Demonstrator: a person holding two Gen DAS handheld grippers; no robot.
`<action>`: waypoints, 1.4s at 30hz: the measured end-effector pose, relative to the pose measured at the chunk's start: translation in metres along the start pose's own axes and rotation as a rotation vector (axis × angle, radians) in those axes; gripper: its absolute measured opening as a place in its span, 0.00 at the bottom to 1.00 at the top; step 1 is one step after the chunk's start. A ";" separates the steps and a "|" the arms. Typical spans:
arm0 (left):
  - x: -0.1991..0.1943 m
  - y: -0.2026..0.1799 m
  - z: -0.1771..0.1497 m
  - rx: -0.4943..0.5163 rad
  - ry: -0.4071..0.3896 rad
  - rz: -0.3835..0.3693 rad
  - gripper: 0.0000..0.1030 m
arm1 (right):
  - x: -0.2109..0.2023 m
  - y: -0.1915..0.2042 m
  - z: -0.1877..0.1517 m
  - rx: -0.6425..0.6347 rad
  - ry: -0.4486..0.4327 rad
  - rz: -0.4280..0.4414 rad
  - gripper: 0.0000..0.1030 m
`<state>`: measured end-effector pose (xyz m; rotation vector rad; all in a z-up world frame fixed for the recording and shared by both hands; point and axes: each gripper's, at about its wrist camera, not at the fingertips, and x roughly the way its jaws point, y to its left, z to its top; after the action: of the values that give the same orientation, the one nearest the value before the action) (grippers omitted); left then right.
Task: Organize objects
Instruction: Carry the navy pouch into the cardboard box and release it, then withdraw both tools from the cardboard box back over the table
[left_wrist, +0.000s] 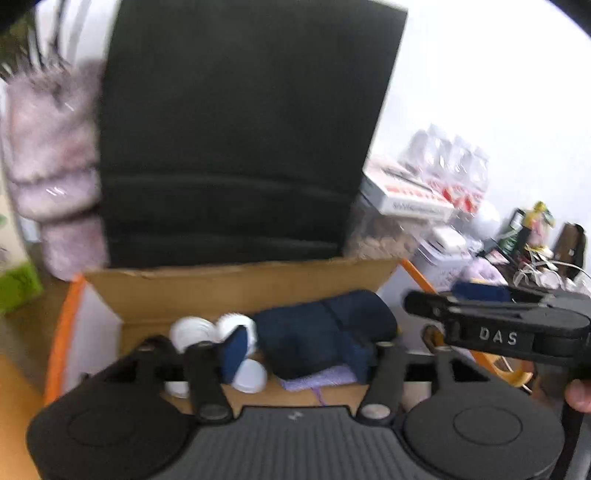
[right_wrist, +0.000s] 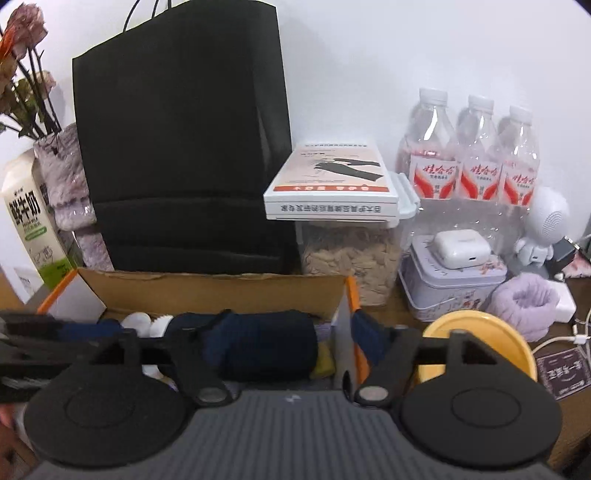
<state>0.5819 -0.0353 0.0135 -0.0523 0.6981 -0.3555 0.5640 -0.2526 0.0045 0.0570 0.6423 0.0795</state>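
Observation:
An open cardboard box with orange-edged flaps sits in front of me; it also shows in the right wrist view. Inside lie a dark navy cloth bundle, several white round lids and a lilac cloth. My left gripper is open over the box, its blue pads spread around the bundle's near end. My right gripper is open, straddling the box's right wall, with the navy bundle between its fingers. The right gripper also shows from the side in the left wrist view.
A tall black bag stands behind the box. A milk carton and dried flowers stand at left. At right are a food container with a white box on it, water bottles, a tin, a yellow lid and cables.

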 end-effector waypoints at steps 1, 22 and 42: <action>-0.006 0.000 0.001 0.006 -0.009 0.027 0.57 | -0.003 -0.002 0.001 0.015 0.005 0.001 0.72; -0.295 -0.075 -0.284 -0.008 -0.101 0.234 0.88 | -0.333 0.013 -0.256 -0.008 -0.035 0.093 1.00; -0.289 -0.096 -0.277 0.067 -0.147 0.092 0.56 | -0.359 0.021 -0.270 -0.114 -0.095 0.064 0.92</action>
<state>0.1719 -0.0086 -0.0039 0.0174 0.5411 -0.2837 0.1144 -0.2567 0.0047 -0.0282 0.5397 0.1742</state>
